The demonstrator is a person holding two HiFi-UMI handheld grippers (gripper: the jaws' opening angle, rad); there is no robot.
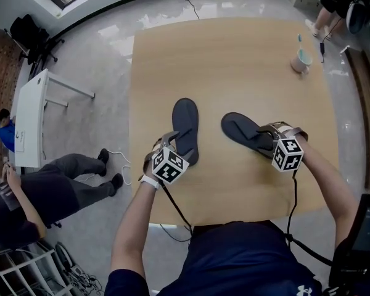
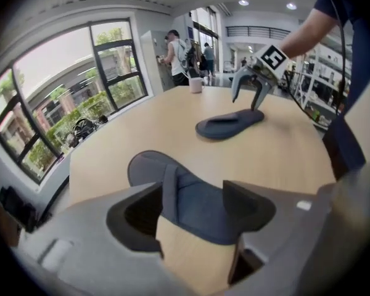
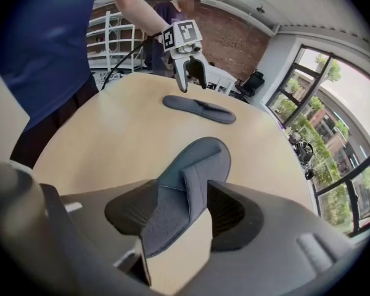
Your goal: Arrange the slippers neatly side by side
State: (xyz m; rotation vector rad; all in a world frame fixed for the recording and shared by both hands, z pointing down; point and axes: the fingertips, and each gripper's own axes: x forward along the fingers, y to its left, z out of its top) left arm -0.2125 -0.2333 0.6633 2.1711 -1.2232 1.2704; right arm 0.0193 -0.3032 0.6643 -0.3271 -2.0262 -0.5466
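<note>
Two dark blue slippers lie on the light wooden table point(image 1: 234, 60). The left slipper point(image 1: 185, 125) points away from me; the right slipper point(image 1: 243, 131) lies slanted, toe toward the left one. My left gripper point(image 1: 171, 145) stands open at the left slipper's heel, and that slipper point(image 2: 191, 190) lies flat between the wide jaws point(image 2: 191, 211). My right gripper point(image 1: 274, 137) is open too, with the right slipper's heel point(image 3: 200, 165) between its jaws point(image 3: 185, 211), leaning on the left pad. Each gripper view shows the other slipper point(image 2: 231, 123) point(image 3: 199, 108) and the other gripper point(image 2: 250, 94) point(image 3: 190, 73).
A pale cup point(image 1: 301, 59) stands at the table's far right corner. A seated person point(image 1: 61, 184) and a small white table point(image 1: 31, 119) are on the floor to the left. Another person point(image 1: 333, 5) stands beyond the far right corner.
</note>
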